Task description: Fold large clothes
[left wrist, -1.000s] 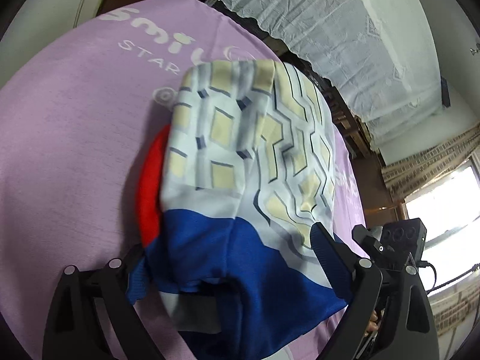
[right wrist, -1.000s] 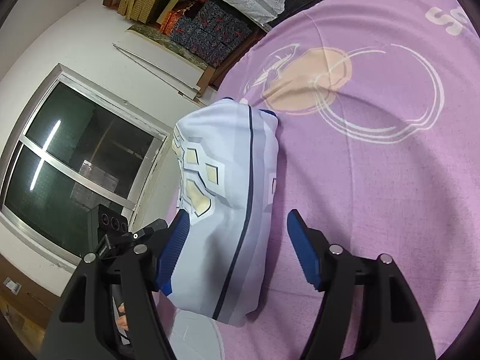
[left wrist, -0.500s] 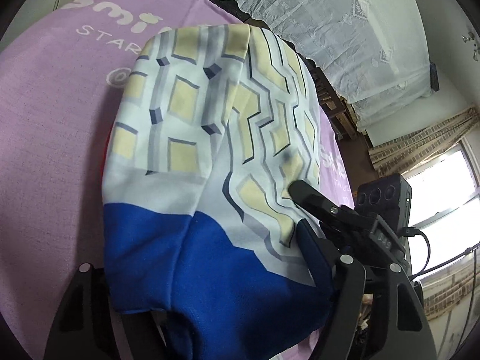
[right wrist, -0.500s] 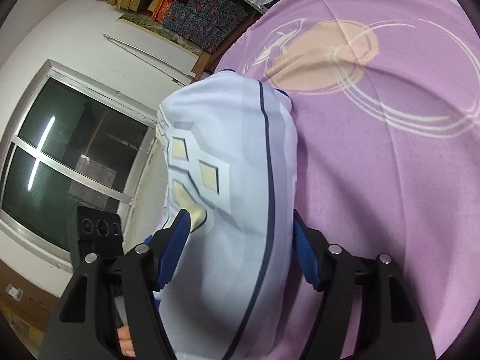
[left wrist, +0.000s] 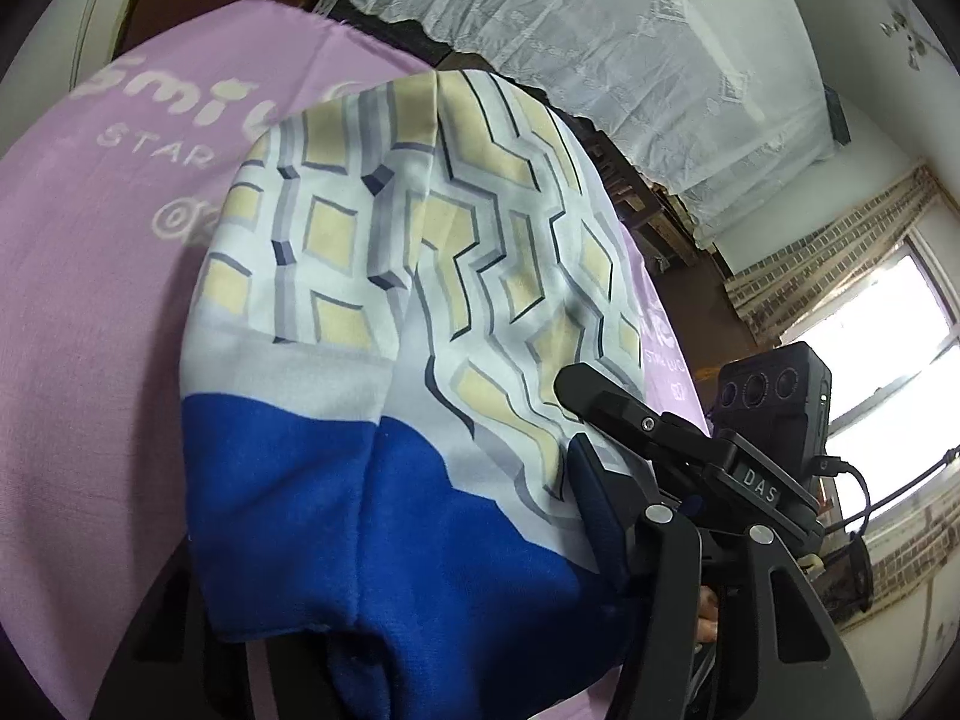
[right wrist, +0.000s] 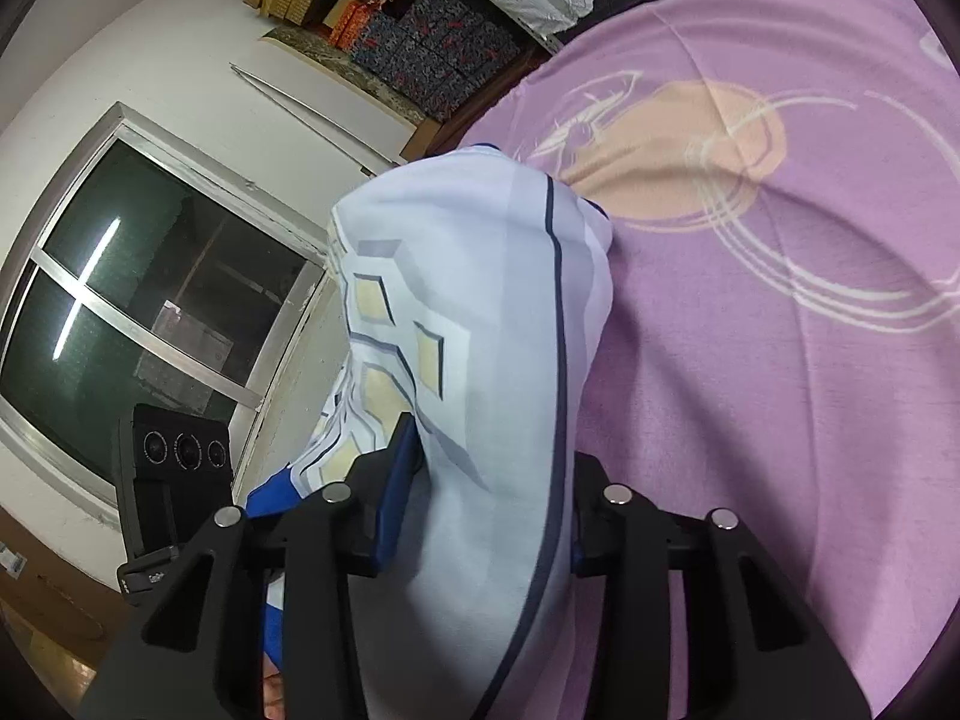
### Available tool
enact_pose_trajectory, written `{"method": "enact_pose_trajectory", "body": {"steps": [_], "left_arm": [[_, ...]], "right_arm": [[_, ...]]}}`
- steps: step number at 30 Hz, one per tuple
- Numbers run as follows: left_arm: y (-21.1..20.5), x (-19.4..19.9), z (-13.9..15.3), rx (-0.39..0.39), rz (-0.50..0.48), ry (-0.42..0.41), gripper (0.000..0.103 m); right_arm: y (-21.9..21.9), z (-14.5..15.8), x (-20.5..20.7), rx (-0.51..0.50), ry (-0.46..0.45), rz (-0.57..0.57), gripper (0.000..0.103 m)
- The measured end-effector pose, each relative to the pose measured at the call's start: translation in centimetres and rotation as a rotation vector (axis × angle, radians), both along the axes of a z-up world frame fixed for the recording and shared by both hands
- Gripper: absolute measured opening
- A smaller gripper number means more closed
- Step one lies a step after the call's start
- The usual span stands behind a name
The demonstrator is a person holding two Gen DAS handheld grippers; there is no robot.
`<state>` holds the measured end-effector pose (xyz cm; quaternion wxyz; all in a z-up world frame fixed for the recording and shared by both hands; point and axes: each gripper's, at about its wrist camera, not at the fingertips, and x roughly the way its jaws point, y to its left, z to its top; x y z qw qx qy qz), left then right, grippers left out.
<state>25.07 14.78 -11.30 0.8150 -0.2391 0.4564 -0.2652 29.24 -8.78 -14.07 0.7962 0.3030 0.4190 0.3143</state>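
1. My right gripper [right wrist: 486,504]: jaws pressed in on a bunched fold of the garment [right wrist: 480,324]. The blue pad [right wrist: 396,486] of the left-hand finger lies flat against the cloth; the opposite pad is mostly hidden behind the fold.

2. My left gripper [left wrist: 384,588]: cloth drapes over it and fills the span between the fingers. Only one blue pad [left wrist: 597,516] shows, touching the fabric's edge; the other finger is buried under the blue part. I cannot tell whether these jaws are pinching or merely standing under the drape.

3. Garment, left wrist view [left wrist: 408,312]: white ground with a pale-yellow and grey geometric print on the far portion, solid blue band nearest me. It rises in a lifted hump, a vertical crease down its middle.

4. Garment, right wrist view: mostly plain white with one thin dark line running its length, a few yellow blocks on the left side, and a sliver of blue low at the left.

5. My right gripper's body appears in the left view [left wrist: 678,450], just beside the cloth's right edge, marked "DAS".

6. Beneath the garment: a purple sheet [left wrist: 78,276] with white lettering, and in the right view a peach-and-white circular motif [right wrist: 678,150].

7. Surroundings: white lace curtain [left wrist: 606,42] beyond the sheet; a dark window [right wrist: 144,294] on a white wall; stacked patterned boxes [right wrist: 432,48] at the sheet's far edge.
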Motion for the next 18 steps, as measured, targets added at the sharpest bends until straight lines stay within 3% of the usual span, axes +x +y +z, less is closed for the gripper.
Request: {"method": "enact_pose_trajectory", "body": {"steps": [9, 18], "left_arm": [[-9.5, -1.1, 4.6, 0.036, -0.154, -0.09, 0.06], [-20.7, -0.1, 4.9, 0.06, -0.287, -0.097, 0.06]], "right_arm": [[-7.7, 4.3, -4.8, 0.026, -0.107, -0.115, 0.037], [-18.6, 5.9, -8.6, 0.016, -0.139, -0.274, 0.038]]}}
